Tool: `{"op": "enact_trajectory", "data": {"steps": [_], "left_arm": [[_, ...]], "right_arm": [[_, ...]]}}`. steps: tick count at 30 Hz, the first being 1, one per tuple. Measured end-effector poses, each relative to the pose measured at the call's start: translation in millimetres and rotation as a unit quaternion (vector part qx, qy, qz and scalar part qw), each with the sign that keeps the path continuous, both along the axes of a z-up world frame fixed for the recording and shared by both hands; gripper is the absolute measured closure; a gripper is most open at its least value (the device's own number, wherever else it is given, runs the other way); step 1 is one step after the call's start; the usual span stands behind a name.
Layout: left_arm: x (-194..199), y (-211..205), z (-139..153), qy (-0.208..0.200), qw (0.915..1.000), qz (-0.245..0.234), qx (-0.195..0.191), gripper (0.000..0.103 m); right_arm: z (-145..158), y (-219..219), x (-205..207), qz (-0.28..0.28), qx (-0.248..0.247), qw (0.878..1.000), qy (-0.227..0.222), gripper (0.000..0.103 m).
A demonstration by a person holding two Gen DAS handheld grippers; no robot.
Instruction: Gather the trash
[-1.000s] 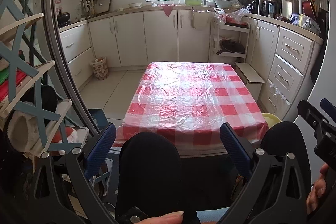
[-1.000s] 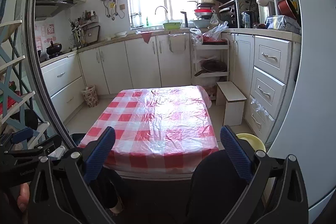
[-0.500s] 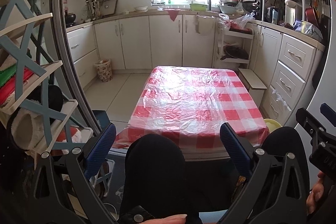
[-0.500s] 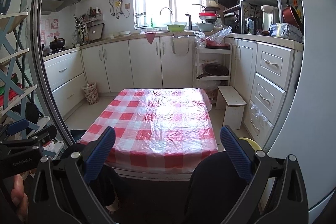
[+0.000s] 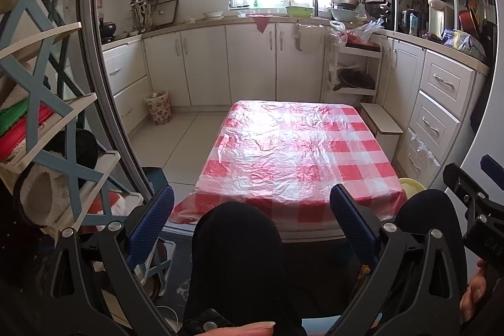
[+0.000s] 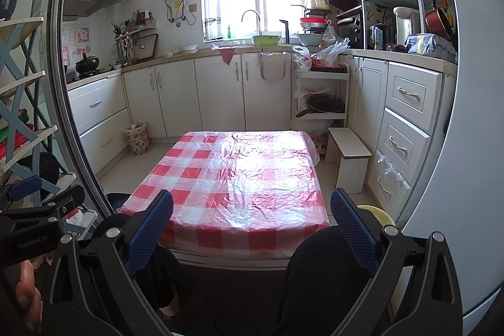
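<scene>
A checked tablecloth (image 5: 296, 156) lies wrinkled near a small stool (image 6: 349, 151).

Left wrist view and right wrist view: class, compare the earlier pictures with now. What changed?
Both tools rose and tipped back a little, so the checked table sits lower in each view. Left tool and right tool are open and empty throughout. The floral bin stayed put.

A low tabletop (image 6: 239, 178) stands mid-floor, with the counter and sink (image 6: 252, 44) behind it under the window. A wastebasket (image 6: 137, 137) sits on the floor to its left by the cabinets; a stool (image 6: 348, 151) and drawers (image 6: 406, 122) lie to its right.
</scene>
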State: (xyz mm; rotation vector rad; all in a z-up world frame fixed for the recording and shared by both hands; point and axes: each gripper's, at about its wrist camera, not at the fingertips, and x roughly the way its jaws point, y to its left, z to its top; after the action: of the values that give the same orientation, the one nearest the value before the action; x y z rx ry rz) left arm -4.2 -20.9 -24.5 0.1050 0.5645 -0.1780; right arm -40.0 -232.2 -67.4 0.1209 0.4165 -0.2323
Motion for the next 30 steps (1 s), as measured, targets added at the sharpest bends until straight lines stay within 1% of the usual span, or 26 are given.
{"op": "enact_trajectory", "data": {"steps": [30], "left_arm": [[0.4, 3.5, -0.6, 0.0, 1.0, 0.001, 0.0, 0.008]], "right_arm": [[-3.3, 5.8, 2.4, 0.005, 0.001, 1.0, 0.008, 0.007]]}}
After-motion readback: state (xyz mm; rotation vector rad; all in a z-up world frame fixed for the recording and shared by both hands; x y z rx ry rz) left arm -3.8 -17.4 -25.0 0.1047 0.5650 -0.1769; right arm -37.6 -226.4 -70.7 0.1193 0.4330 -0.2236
